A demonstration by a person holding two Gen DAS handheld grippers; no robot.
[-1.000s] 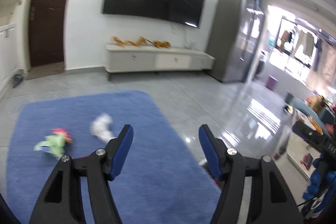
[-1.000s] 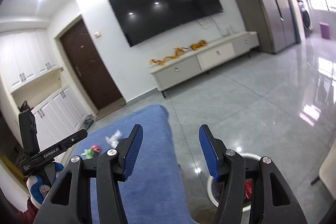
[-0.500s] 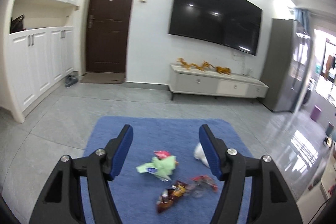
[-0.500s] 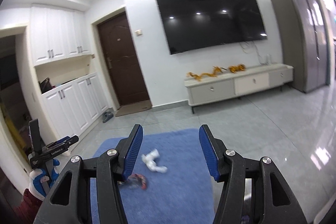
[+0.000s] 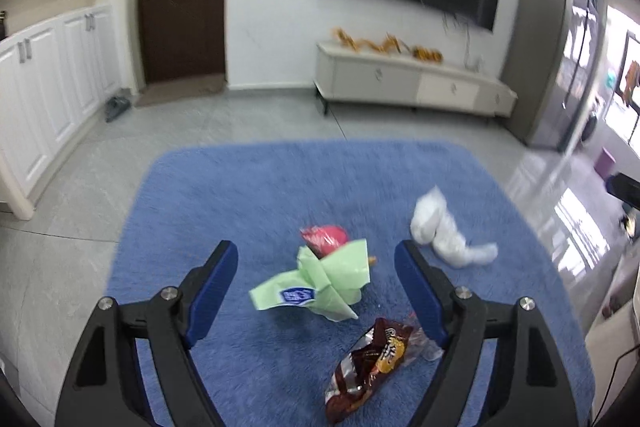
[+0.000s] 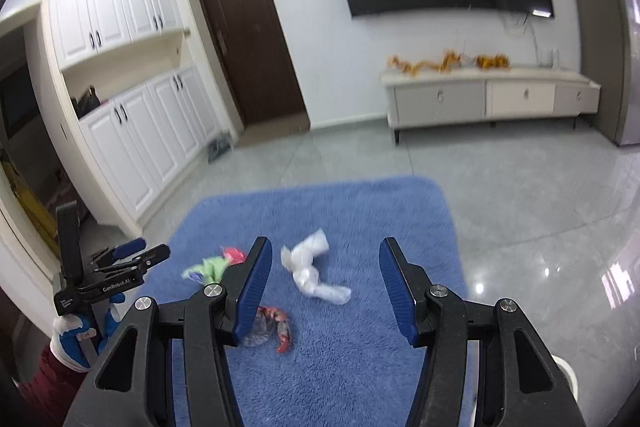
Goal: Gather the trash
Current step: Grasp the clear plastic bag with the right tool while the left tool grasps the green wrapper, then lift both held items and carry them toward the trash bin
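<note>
No trash collected. Green paper wrapper (image 5: 316, 283), brown foil snack bag (image 5: 368, 367) and white crumpled plastic bag (image 6: 310, 273) lie mid blue rug (image 5: 240, 195). Left gripper (image 5: 316, 291) and right gripper (image 6: 324, 287) hover agape, empty.

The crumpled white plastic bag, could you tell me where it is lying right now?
The white plastic bag lies on the blue rug, right of the green wrapper in the left wrist view, and between the open fingers in the right wrist view.
</note>
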